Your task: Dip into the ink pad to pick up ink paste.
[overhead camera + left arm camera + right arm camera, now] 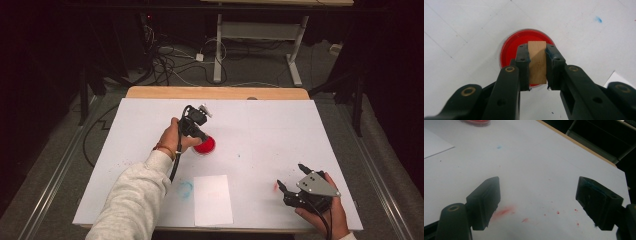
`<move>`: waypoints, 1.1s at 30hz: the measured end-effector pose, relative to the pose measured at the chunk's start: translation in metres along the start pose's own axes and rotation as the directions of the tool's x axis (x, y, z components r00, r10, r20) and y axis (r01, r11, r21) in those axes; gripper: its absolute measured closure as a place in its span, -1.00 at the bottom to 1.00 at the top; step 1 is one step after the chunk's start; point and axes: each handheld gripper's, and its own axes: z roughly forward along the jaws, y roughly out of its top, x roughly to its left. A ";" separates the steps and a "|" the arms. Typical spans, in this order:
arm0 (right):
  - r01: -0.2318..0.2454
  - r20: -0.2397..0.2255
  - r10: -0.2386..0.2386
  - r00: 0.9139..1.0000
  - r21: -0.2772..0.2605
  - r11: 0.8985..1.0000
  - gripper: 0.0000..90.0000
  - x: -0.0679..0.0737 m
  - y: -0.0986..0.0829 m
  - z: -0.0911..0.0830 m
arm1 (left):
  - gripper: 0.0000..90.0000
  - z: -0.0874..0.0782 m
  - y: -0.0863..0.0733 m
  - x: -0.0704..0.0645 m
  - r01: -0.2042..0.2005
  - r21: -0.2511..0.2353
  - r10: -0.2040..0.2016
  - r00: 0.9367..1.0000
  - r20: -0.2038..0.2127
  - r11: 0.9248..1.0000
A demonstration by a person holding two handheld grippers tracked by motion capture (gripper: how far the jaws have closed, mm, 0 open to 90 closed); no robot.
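A round dish of red paint [205, 145] [524, 48] sits near the middle of the white table cover; its edge also shows at the top of the right gripper view, dish [476, 122]. My left gripper [201, 135] [537, 53] is shut on a small wooden block [537, 62], held just over the red dish; I cannot tell whether the block touches the paint. My right gripper [290, 176] [537, 203] is open near the front right of the table, with nothing between its fingers. A white paper sheet [212, 199] lies at the front centre.
The white cover [280, 130] carries a blue paint smudge [185, 189] left of the sheet, a small blue dot [498, 146] and red smears [506, 211] under the right gripper. Beyond the table's wooden far edge [215, 92] are floor cables and another desk's legs.
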 end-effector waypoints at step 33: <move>0.001 -0.018 -0.001 1.000 0.015 1.000 -0.57 0.000 -0.004 -0.001 | 0.64 0.033 -0.004 0.005 -0.015 0.039 0.014 0.999 0.038 0.999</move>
